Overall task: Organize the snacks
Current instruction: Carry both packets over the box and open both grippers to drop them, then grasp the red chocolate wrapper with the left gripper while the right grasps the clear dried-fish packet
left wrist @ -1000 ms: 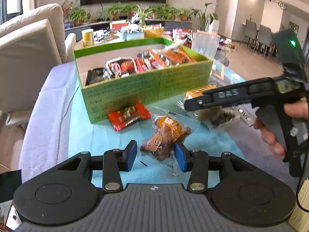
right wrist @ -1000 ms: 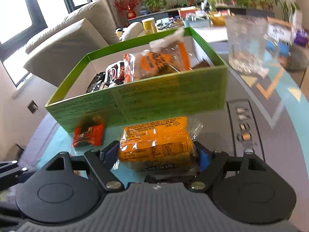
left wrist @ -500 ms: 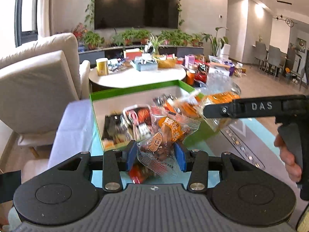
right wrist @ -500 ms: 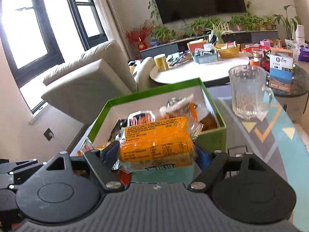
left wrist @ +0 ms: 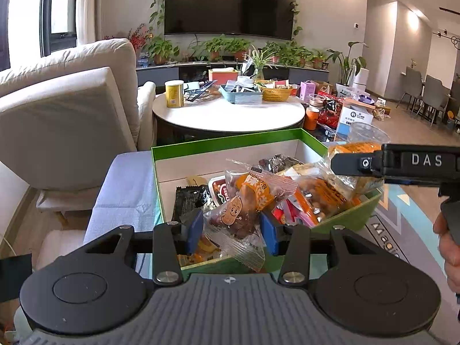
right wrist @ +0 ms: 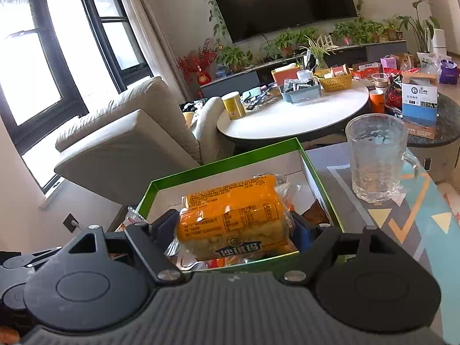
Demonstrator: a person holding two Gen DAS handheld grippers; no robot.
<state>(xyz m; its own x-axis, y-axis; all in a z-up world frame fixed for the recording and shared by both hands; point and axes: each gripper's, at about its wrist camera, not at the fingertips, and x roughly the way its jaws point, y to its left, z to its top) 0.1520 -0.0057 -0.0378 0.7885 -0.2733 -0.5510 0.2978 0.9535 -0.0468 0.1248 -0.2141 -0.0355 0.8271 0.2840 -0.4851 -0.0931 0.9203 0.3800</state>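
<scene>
1. Left gripper [left wrist: 232, 231] fingers gripped a clear peanut snack bag [left wrist: 244, 198] above the near edge of the green box [left wrist: 227, 142].
2. Right gripper [right wrist: 234, 230] fingers gripped an orange cake packet [right wrist: 234, 215] over the same box's interior.
3. A glass mug [right wrist: 376, 158] stood right of the box.

Your left claw [left wrist: 232, 227] and right claw [right wrist: 234, 230] both point slightly downward, each clamped on a packet (your right hand [left wrist: 448, 247] grips its handle).

Two wrist fisheyes, close above green box [left wrist: 230, 143] [right wrist: 224, 163], facing television wall, sharing box.
</scene>
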